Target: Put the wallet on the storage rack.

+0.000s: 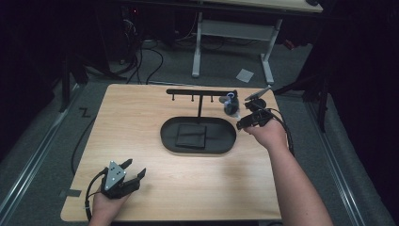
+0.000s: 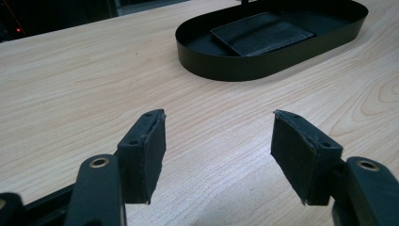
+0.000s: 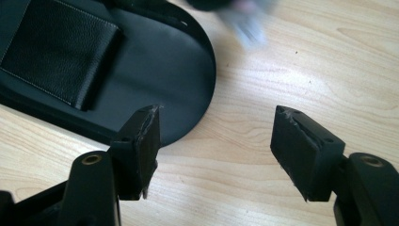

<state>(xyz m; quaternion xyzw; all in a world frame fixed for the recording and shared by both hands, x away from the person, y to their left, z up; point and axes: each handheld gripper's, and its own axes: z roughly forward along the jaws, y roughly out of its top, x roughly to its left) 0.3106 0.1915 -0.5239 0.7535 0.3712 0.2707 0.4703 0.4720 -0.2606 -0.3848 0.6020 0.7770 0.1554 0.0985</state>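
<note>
Right claw (image 1: 245,123): centre right of the high view, just off the right end of the black oval tray (image 1: 170,141). Jaws apart, nothing between them; in the right gripper view the bare counter (image 3: 263,141) and the rounded tray end (image 3: 188,61) lie beyond the pads. Touches nothing that can be made out.

Keys (image 1: 230,104): small dark bunch with a blue ring, hanging at the right end of the black rack (image 1: 200,92), just above and left of the right claw in the high view. A blurred pale shape (image 3: 247,26) at the top of the right gripper view is likely the same item; detail cannot be told.

Left claw (image 1: 132,170): lower left of the high view, low over the counter. Jaws wide apart, empty; wood grain shows between them in the left gripper view (image 2: 219,155), tray at upper right.

Dark textured wallet (image 1: 191,135): flat inside the tray, left of centre.

Writing: none readable on any item.

Pose: right forearm runs from the lower right edge up to centre right, hand (image 1: 268,134) wrapped over the gripper body, claw aimed towards upper left. Left hand (image 1: 106,205) at the bottom edge, claw pointing towards upper right, grey three-cornered plate uppermost.
</note>
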